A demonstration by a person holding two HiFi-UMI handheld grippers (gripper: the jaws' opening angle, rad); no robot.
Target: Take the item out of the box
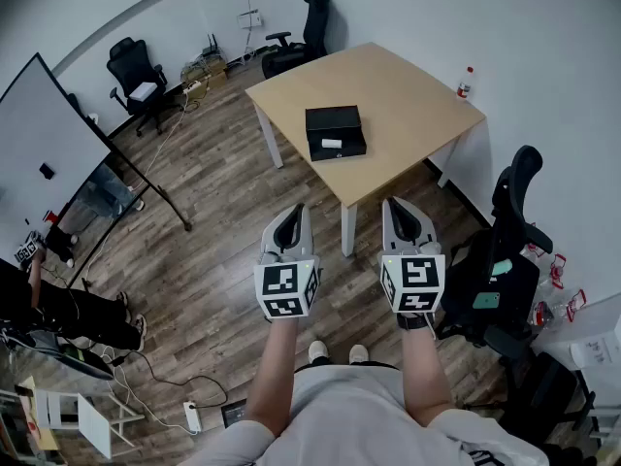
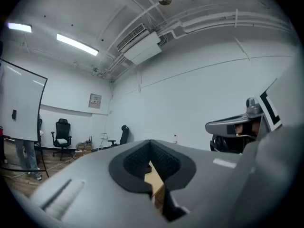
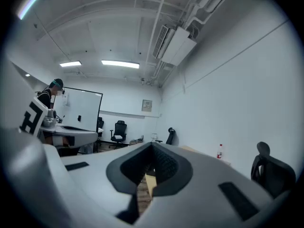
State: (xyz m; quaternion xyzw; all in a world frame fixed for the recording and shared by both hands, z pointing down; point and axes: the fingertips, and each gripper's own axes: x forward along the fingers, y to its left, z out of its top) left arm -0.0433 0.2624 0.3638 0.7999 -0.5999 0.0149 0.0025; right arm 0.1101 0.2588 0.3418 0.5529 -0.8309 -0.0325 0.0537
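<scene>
Box (image 1: 335, 132): mid-table (image 1: 408, 85), long axis left-right, bare top all round, well inside edges. Left gripper (image 1: 294, 212), right gripper (image 1: 400, 207): before near edge, level, fingers together, empty. Chair (image 1: 505, 250) right.

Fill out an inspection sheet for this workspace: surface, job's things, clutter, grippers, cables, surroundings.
Surface: wooden table, mostly bare.
Job's things: black box lies near the table's middle, with a small white patch on top; its contents are not visible.
Clutter: one bottle at the table's far right corner.
Grippers: left gripper and right gripper are both shut and empty, held level short of the table.
Cables: cable trails over the floor to a power strip.
Surroundings: whiteboard at left, office chair at right, wood floor.
</scene>
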